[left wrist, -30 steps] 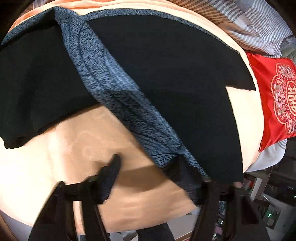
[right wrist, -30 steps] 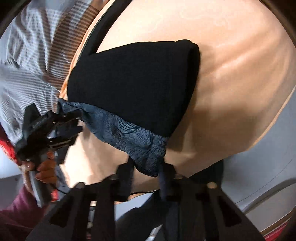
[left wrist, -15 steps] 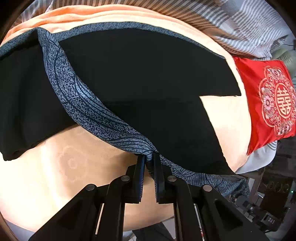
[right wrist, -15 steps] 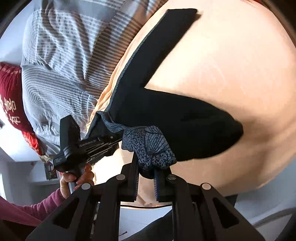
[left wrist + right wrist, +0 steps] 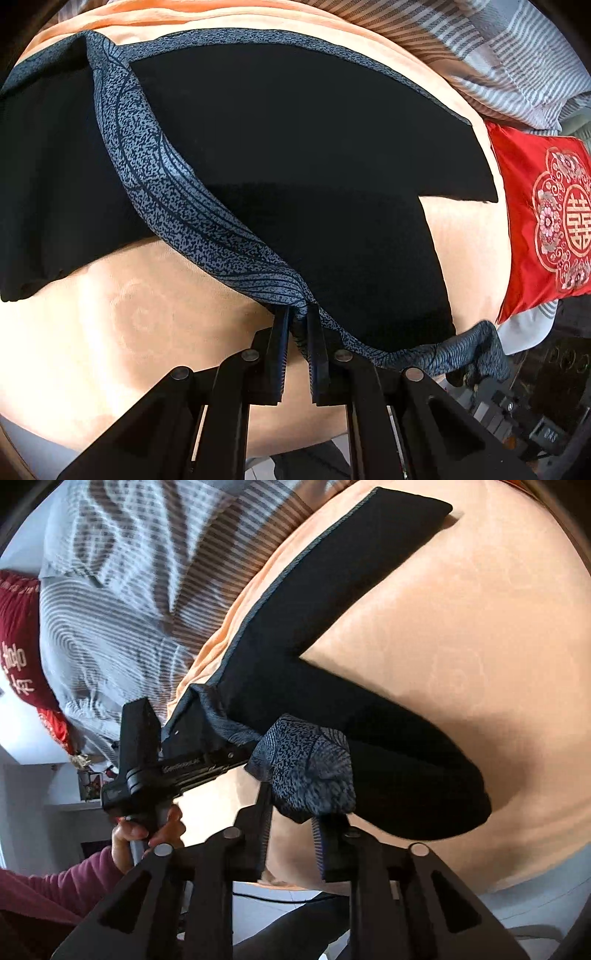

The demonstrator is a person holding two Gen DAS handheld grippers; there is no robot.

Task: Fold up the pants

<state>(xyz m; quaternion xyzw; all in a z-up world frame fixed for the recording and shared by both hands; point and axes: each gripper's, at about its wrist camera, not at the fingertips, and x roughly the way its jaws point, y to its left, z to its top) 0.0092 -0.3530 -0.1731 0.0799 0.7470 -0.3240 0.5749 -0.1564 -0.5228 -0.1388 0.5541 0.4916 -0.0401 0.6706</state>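
Pants (image 5: 295,155) — black, with a blue-grey speckled waistband (image 5: 177,192) — lie spread over the peach bed cover (image 5: 110,332), which takes up most of both views. In the right wrist view the two legs fork apart: one runs up toward the far edge of the cover, the other lies folded over on itself, nearer and to the right.

Behind the cover, a grey-and-white striped duvet (image 5: 122,602) is bunched up along the far side. A red embroidered cushion (image 5: 546,221) sits at the end of the bed, just beside the cover's edge (a round floral emblem on its face).

Left gripper (image 5: 298,314): jaws pressed together on a fold of the waistband, cloth pinched between the pads, the band rising in a taut ridge from the jaws across the black fabric. Seen from the right wrist camera, the same tool is a black body held by a hand (image 5: 147,834) in a maroon sleeve (image 5: 55,897).

Right gripper (image 5: 291,812): jaws closed on a bunched wad of the patterned waistband, which bulges out above the fingertips — held clear of the cover, with the black leg trailing off behind it.
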